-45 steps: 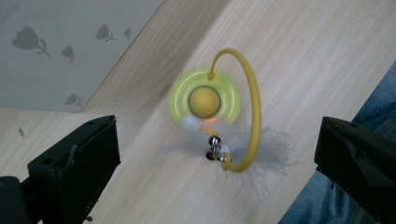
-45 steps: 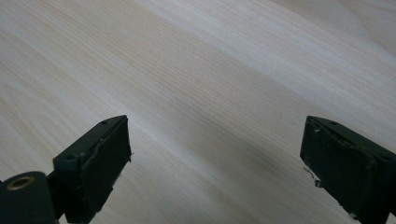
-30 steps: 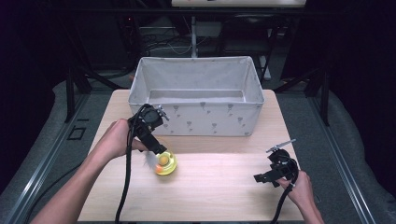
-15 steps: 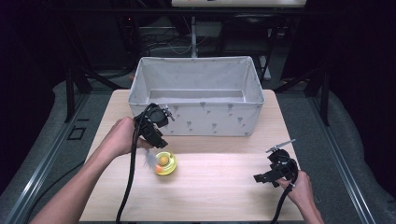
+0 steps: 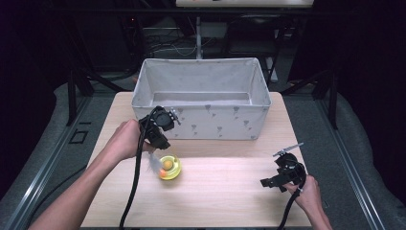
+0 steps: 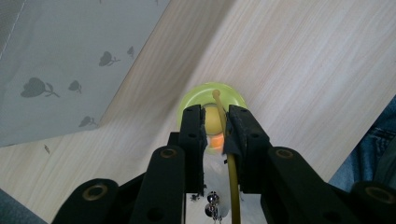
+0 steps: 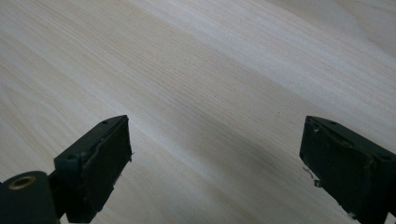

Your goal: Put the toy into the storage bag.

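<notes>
Lying on the wooden table (image 5: 225,191), left of centre in the high view, just below the front wall of the grey fabric bin (image 5: 201,98): a small yellow-green toy (image 5: 169,167) with a round base, an orange and yellow ball-like part in its middle and a thin yellowish stem. In the left gripper view, toy (image 6: 212,105) at centre frame, base showing round beyond the jaw tips; stem running lengthwise between the jaws, from the bottom of the frame up to a rounded tip over the base, so long axis in line with the jaws, pointing away from the camera. Whitish feathery part visible lower down between the jaws, detail unclear.

Left gripper (image 5: 157,143) angled down onto the toy from upper left; jaws just been closing, now drawn close together with stem and ball between the pads (image 6: 192,126), pinching.

Right gripper (image 5: 276,181) at lower right, well apart from the toy; fingers (image 7: 100,158) spread wide over bare wood.
</notes>
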Demonstrator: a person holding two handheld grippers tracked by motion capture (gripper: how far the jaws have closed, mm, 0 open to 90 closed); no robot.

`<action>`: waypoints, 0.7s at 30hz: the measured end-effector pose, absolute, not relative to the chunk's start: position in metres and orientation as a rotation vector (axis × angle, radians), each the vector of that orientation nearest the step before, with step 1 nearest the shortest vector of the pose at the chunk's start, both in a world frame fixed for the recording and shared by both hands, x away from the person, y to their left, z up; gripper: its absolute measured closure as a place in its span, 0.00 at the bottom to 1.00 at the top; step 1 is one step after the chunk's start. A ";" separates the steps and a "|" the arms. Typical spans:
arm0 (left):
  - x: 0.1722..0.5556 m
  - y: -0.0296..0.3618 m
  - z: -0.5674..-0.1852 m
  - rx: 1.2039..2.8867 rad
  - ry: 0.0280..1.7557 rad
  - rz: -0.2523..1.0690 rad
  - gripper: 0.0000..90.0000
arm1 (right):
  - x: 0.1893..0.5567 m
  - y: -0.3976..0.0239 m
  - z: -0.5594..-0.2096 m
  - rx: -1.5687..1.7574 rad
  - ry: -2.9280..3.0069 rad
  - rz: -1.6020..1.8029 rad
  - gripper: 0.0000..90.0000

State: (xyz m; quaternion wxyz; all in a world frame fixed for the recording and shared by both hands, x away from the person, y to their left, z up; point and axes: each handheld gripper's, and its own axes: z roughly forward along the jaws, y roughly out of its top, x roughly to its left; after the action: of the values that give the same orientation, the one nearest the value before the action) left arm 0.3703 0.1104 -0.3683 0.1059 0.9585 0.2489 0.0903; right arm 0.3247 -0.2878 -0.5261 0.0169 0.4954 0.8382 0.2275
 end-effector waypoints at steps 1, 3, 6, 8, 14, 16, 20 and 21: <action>0.370 0.110 -0.369 2.817 0.731 0.275 0.87 | 0.325 -0.288 -0.526 1.539 2.606 0.706 0.09; 0.369 0.110 -0.368 2.819 0.730 0.282 0.90 | 0.325 -0.288 -0.526 1.538 2.606 0.706 0.09; 0.368 0.110 -0.368 2.820 0.723 0.294 0.95 | 0.325 -0.288 -0.526 1.538 2.605 0.707 0.09; 0.368 0.111 -0.367 2.824 0.721 0.292 0.97 | 0.325 -0.288 -0.526 1.535 2.605 0.708 0.09; 0.368 0.111 -0.367 2.828 0.716 0.297 0.97 | 0.325 -0.287 -0.526 1.538 2.603 0.711 0.09; 0.368 0.111 -0.366 2.832 0.709 0.300 0.97 | 0.325 -0.287 -0.526 1.539 2.603 0.712 0.09; 0.367 0.111 -0.365 2.837 0.707 0.303 0.98 | 0.325 -0.287 -0.526 1.537 2.604 0.711 0.09; 0.367 0.111 -0.364 2.839 0.706 0.302 0.98 | 0.325 -0.287 -0.526 1.537 2.604 0.711 0.09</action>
State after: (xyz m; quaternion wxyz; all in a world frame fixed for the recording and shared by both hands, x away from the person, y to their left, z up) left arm 0.3667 0.1106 -0.3640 0.1001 0.9604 0.2390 0.1021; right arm 0.3247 -0.2874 -0.5264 0.0178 0.4946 0.8383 0.2287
